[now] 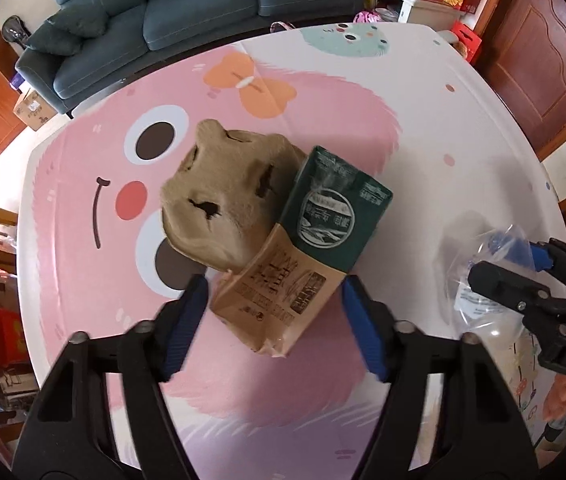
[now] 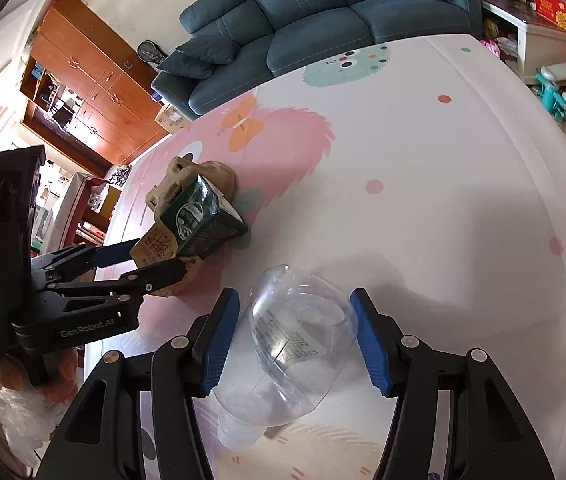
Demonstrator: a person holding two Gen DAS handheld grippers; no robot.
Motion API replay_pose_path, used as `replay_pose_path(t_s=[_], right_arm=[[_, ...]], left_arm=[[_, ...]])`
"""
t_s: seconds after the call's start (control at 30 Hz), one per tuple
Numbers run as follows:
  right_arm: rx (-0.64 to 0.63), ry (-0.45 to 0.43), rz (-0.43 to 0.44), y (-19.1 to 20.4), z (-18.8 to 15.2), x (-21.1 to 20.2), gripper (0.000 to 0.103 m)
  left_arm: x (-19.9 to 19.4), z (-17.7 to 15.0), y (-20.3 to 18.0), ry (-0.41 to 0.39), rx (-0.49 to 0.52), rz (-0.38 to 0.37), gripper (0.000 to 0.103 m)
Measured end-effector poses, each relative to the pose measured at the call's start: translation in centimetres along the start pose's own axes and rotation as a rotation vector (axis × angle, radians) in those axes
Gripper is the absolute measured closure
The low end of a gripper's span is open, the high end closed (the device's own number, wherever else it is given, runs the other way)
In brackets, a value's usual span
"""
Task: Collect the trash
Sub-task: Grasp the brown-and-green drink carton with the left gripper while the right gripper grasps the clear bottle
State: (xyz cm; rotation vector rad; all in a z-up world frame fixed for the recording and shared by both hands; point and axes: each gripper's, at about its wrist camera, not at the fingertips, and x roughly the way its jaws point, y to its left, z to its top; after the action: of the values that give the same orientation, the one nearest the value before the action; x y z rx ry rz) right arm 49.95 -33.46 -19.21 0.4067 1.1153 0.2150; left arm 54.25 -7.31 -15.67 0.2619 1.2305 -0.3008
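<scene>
Pink cartoon tabletop [image 1: 323, 400] below us, our left gripper [image 1: 275, 312] jaws spread astride the carton [image 1: 303, 256] at frame centre, its length running away up-right, while our right gripper [image 2: 295, 336] jaws bracket the bottle [image 2: 295, 344], also spread.

Left gripper [image 1: 275, 320] fingers spread around brown-green carton [image 1: 303, 256], egg tray [image 1: 227, 196] behind, pink tablecloth [image 1: 323, 92]

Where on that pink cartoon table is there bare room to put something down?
The far right side of the table, beyond the clear plastic bottle, is bare. So is the far strip by the orange bow print, behind the egg carton. It is crowded where the carton and paper box touch, with the left gripper and right gripper open around box and bottle.
</scene>
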Motion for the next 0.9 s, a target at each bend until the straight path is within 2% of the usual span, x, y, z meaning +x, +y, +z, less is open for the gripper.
replay_pose_path(t_s=[0.23, 0.43, 0.67, 0.9], right_arm=[[0.01, -0.007, 0.01, -0.2, -1.0, -1.2, 0.046], [0.005, -0.024, 0.018, 0.7, -2.4, -2.9, 0.046], [-0.01, -0.057, 0.033, 3.6, -5.8, -6.6, 0.046], [-0.019, -0.134, 0.027, 7.9, -12.9, -12.5, 0.046]], left_arm=[[-1.3, -2.1, -1.7, -0.048, 0.005, 0.034, 0.054], [-5.2, -5.8, -2.9, -0.113, -0.044, 0.02, 0.055], [-11.1, -12.2, -3.3, -0.17, -0.103, -0.004, 0.055], [-17.0, -20.5, -2.2, -0.203, -0.155, -0.028, 0.055]])
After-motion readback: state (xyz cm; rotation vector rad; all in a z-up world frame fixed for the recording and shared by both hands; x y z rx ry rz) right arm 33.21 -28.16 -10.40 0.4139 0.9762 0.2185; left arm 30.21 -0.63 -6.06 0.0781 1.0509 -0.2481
